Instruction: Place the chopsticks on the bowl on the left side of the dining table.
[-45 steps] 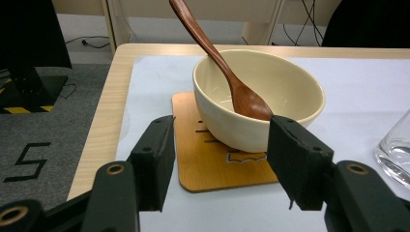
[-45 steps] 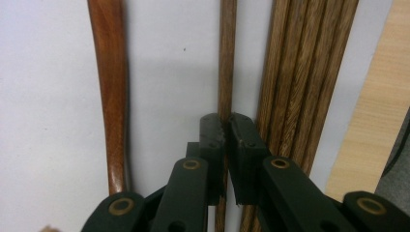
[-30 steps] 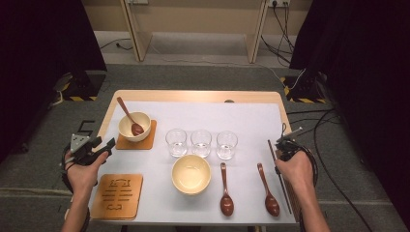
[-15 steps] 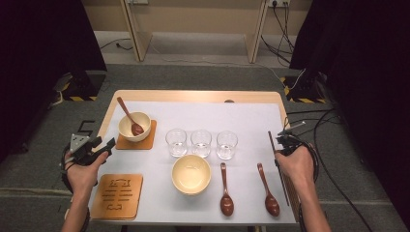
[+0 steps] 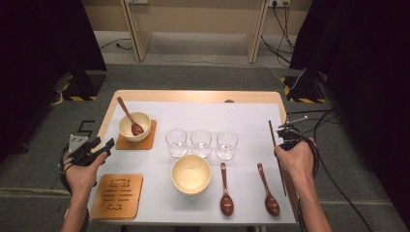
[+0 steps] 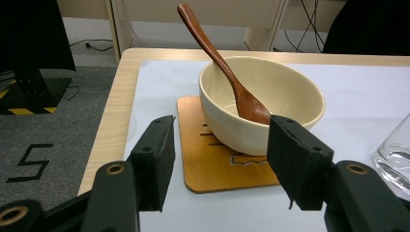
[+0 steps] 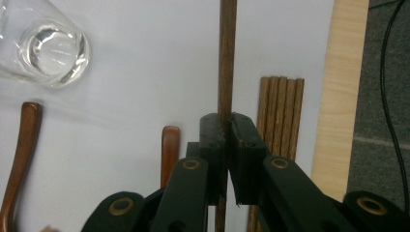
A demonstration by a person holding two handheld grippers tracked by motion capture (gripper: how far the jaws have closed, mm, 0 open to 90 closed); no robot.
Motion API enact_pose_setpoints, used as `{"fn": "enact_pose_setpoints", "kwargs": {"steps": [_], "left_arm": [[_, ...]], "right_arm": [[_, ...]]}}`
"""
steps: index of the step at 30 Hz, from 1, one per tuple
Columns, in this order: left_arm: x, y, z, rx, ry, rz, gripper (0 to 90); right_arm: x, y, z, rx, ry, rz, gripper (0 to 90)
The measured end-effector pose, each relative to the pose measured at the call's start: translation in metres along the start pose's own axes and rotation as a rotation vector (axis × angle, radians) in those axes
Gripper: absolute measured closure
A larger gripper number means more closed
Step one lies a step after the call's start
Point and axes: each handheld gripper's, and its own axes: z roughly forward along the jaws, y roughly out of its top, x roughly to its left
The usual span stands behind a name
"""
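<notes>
My right gripper (image 7: 227, 128) is shut on one dark wooden chopstick (image 7: 227, 58), held just above the white mat near the table's right edge. In the high view the chopstick (image 5: 271, 133) juts out beyond the right gripper (image 5: 285, 137). Several more chopsticks (image 7: 280, 116) lie side by side on the mat under it. My left gripper (image 5: 104, 145) hovers off the table's left edge, open with nothing between its jaws. In its own view, the left gripper (image 6: 222, 133) faces a cream bowl (image 6: 290, 92) holding a brown spoon (image 6: 217, 53) on a wooden coaster (image 6: 212, 164).
Three empty glasses (image 5: 201, 143) stand in a row mid-table. An empty cream bowl (image 5: 191, 174) sits in front of them. Two brown spoons (image 5: 226, 191) (image 5: 268, 191) lie to its right. A bare wooden coaster (image 5: 116, 195) lies at the front left.
My right hand has risen slightly with the chopstick in its jaws. The left hand has kept still.
</notes>
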Motion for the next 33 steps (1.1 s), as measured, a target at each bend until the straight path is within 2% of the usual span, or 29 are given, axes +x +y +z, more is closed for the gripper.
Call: {"fn": "enact_pose_setpoints", "kwargs": {"steps": [33], "left_arm": [[0.001,-0.001,-0.003,-0.005,0.002,-0.008,42.8]], "right_arm": [[0.007,0.019,-0.018,-0.280,0.015,-0.010,85.1]]}}
